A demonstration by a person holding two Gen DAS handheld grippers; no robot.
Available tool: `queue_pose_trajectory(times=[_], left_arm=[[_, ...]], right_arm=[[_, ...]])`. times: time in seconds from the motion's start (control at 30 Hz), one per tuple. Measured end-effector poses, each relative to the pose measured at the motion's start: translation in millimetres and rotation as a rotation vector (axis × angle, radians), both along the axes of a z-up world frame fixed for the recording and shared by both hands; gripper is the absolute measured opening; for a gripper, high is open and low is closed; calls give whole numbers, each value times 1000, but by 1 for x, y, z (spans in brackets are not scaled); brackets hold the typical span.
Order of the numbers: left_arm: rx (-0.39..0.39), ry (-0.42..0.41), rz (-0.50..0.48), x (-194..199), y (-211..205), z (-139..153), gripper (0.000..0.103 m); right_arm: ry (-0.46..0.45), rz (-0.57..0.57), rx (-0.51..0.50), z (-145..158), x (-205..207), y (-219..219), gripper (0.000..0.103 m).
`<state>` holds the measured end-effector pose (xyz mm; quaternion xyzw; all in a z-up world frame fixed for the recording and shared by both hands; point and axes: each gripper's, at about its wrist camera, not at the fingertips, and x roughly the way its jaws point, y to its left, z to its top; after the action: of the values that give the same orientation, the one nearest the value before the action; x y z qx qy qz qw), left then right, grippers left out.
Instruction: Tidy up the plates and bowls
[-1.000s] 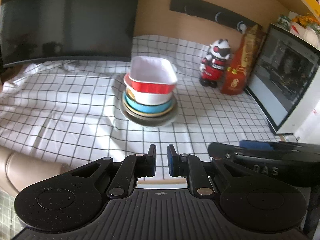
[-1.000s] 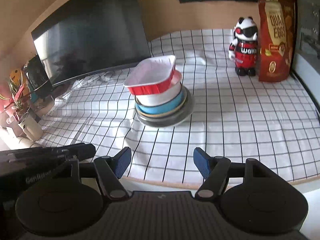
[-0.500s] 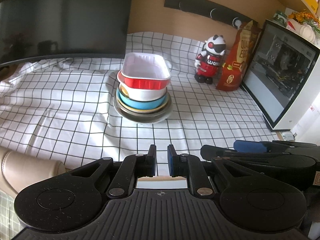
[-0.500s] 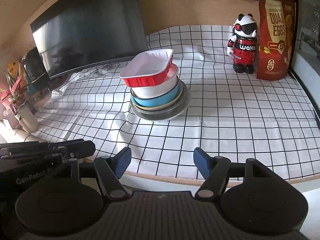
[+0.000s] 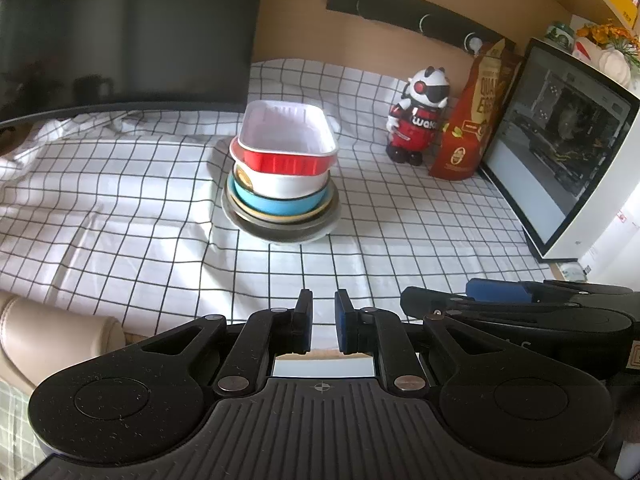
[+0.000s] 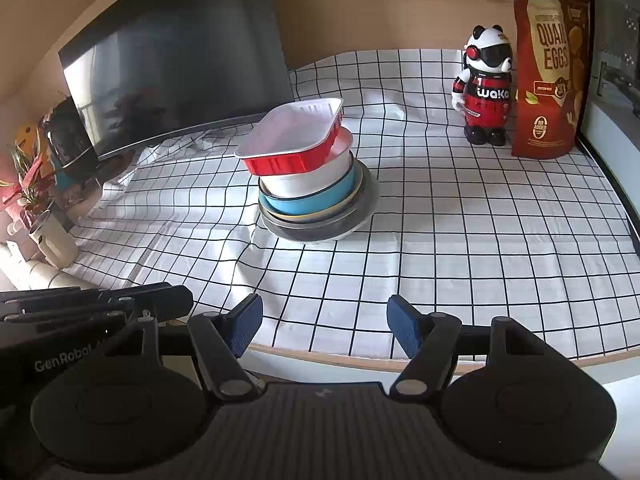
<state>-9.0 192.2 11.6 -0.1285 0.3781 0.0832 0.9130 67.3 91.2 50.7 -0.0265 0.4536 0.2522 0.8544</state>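
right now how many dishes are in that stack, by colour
red foil tray: 1
white bowl: 1
blue bowl: 1
yellow-rimmed plate: 1
grey plate: 1
white plate at the bottom: 1
total: 6, as far as the rims show

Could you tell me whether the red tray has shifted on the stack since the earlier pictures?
No. The red tray sits tilted atop the white bowl, same as before, judged against the panda figure.

One red tray (image 5: 286, 142), two bowls (image 5: 280, 190), two plates (image 5: 280, 228).
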Motion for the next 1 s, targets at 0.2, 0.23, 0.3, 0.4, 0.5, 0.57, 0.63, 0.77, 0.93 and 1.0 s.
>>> queue_pose_trajectory(times=[0.2,0.23,0.3,0.4,0.5,0.57,0.63,0.77,0.93,1.0], left_arm=[[-4,6,3,0,3,-1,15],[-5,6,3,1,3,-1,15],[-7,6,5,1,4,-1,15],[-8,7,6,1,5,-2,15],[-10,13,8,2,5,-3,15],[-13,16,9,2,7,-4,15],[-18,17,9,3,8,-5,15],[-21,17,9,4,9,-6,15],[-10,16,19,5,11,-7,15],[-10,19,23,8,16,-8,15]], right_arm=[[3,5,-1,-1,0,1,69],[4,7,-1,-1,1,2,69],[3,8,-2,-2,1,3,69],[5,8,-4,-2,1,4,69],[7,8,-5,-3,1,5,69],[9,8,-6,-4,2,6,69],[9,8,-6,-4,2,6,69],[9,5,-9,-5,4,7,69],[9,0,-15,-7,9,10,69],[9,0,-17,-9,13,12,69]])
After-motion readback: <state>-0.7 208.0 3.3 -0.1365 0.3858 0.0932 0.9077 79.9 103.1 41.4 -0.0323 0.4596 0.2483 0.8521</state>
